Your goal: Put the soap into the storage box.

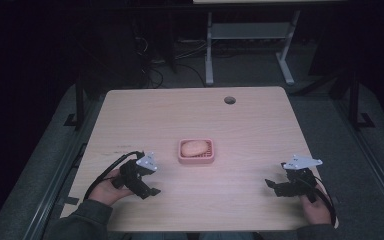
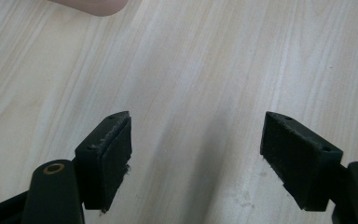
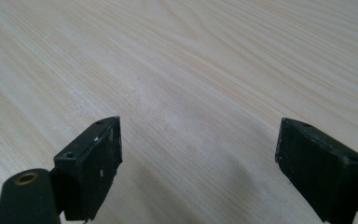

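Jaws of both my grippers stand apart and hold nothing. From the high view, my left gripper (image 1: 147, 186) and right gripper (image 1: 276, 186) rest low on the desk (image 1: 130, 115), well apart from the pink tray (image 1: 196, 159) with the bun (image 1: 195, 148) between them. Along the left gripper view, one tray corner (image 2: 93, 5) lies ahead. Along the right gripper view, bare desk (image 3: 214, 70). I judge nothing is done yet; reaching and grasping remain.
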The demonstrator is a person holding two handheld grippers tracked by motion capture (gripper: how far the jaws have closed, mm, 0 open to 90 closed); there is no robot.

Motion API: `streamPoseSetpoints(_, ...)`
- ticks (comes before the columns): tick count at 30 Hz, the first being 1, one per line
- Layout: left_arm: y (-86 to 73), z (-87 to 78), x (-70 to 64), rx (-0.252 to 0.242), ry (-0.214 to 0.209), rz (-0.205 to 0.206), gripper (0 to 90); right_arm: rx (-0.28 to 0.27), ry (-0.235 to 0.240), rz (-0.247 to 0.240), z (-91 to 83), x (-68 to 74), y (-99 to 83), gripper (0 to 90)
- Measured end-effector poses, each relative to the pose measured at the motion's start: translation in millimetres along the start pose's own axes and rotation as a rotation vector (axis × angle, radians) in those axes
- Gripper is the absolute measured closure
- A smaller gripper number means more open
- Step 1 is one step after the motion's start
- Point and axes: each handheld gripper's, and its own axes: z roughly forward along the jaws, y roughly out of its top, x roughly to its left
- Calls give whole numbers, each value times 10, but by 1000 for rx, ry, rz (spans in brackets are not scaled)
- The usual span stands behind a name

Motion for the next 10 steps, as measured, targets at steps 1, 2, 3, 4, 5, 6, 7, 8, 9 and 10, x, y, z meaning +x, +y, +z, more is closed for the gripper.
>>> streamPoseSetpoints(1, -8, -4, -10, -4, 2, -4, 246, 0, 0, -2, 0, -1, -1, 141)
streamPoseSetpoints(2, -22, -9, -20, -9, 0, -8, 246, 1, 0, -1, 0, 0, -1, 141)
streamPoseSetpoints(3, -35, -18, -27, -11, 4, -5, 246, 1, 0, -3, 0, 0, -2, 142)
streamPoseSetpoints(4, -51, -18, -45, -22, 5, -16, 246, 2, 1, -4, 1, 1, -3, 142)
streamPoseSetpoints(5, -67, -30, -49, -11, 10, -1, 246, 3, 1, -5, 1, 2, -4, 141)
streamPoseSetpoints(6, -92, -32, -64, -17, 11, -6, 246, 2, 1, -5, 1, 4, -5, 142)
streamPoseSetpoints(7, -108, -35, -69, -16, 8, -7, 246, 2, 1, -4, 1, 8, -6, 142)
streamPoseSetpoints(8, -131, -39, -79, -14, 10, -8, 246, 2, 2, -3, 1, 11, -6, 142)
streamPoseSetpoints(9, -156, -39, -96, -19, 11, -15, 245, 2, 3, -4, 0, 13, -7, 141)
streamPoseSetpoints(10, -180, -39, -114, -27, 14, -24, 246, 1, 4, -4, -4, 17, -7, 141)
